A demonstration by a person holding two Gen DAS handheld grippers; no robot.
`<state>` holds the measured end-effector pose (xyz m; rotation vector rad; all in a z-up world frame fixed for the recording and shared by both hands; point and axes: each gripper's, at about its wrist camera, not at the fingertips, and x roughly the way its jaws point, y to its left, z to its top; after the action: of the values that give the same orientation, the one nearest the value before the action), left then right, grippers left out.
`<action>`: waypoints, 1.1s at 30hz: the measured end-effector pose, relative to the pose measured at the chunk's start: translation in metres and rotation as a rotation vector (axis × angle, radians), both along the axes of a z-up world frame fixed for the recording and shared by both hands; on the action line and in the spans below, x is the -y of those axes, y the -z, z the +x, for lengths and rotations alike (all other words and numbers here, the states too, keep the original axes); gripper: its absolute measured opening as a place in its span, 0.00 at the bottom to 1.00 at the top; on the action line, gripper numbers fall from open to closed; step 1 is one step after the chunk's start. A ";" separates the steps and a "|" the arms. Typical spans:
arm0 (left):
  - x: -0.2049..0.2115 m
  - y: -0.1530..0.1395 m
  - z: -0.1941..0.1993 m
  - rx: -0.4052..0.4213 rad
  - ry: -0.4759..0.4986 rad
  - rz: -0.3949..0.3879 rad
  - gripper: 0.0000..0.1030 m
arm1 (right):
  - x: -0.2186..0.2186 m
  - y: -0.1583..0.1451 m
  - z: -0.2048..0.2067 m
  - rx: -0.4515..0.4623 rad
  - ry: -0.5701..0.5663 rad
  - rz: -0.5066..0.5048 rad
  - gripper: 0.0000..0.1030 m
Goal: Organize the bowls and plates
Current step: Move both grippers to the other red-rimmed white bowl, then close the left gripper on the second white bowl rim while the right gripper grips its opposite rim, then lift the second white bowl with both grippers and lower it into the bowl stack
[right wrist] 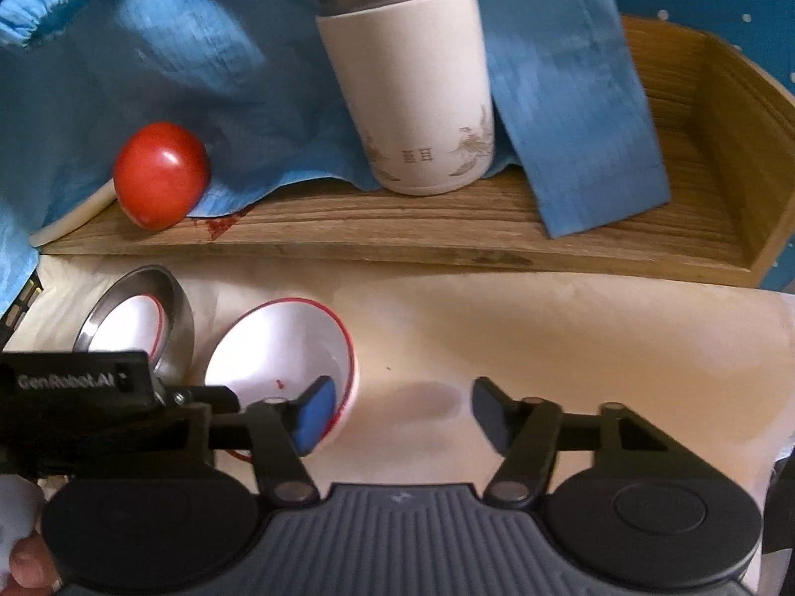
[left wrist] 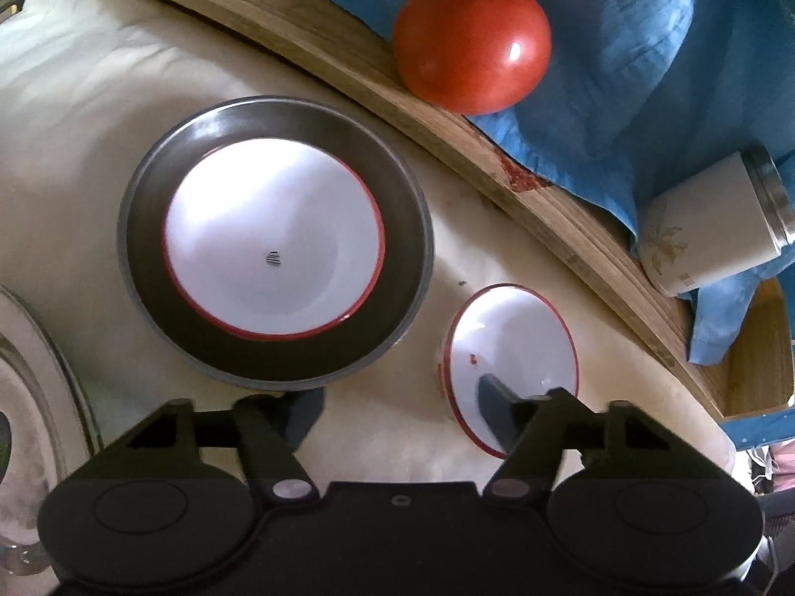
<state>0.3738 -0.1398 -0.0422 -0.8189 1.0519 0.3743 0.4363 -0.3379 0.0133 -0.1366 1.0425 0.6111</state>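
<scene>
Left wrist view: the left gripper (left wrist: 397, 409) hangs wide open and holds nothing, its right finger dipping inside the small loose bowl (left wrist: 512, 352). Closing carelessly could tip that bowl. The other bowl (left wrist: 273, 238) already sits in the steel plate (left wrist: 149, 258) nearby. The right gripper (right wrist: 397, 412) is spread wide too, empty, above bare tabletop (right wrist: 596, 347), roomy rightward; the wooden tray (right wrist: 397, 238) borders the far side.

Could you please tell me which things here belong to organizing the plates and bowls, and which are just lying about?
Part of the job:
- loose white bowl
- white bowl sitting in the metal dish
- metal plate

Lying about:
- red ball
- flask
- blue cloth
- wooden tray
</scene>
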 end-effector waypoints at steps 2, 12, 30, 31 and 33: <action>0.001 -0.001 0.003 0.007 0.008 0.001 0.47 | -0.003 0.000 0.000 -0.003 -0.008 0.004 0.50; 0.002 0.002 0.010 0.063 0.021 -0.036 0.22 | -0.010 0.003 -0.002 -0.022 -0.042 0.024 0.26; 0.007 0.001 0.002 0.124 0.072 -0.032 0.11 | -0.016 0.006 -0.009 -0.025 -0.060 0.025 0.12; 0.009 0.000 0.002 0.122 0.077 -0.032 0.11 | -0.014 0.005 -0.010 -0.028 -0.056 0.025 0.12; 0.012 -0.001 0.002 0.119 0.091 -0.031 0.11 | -0.011 0.004 -0.012 -0.034 -0.047 0.023 0.12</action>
<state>0.3761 -0.1523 -0.0414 -0.8085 0.9826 0.2297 0.4238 -0.3269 0.0090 -0.1313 1.0676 0.6695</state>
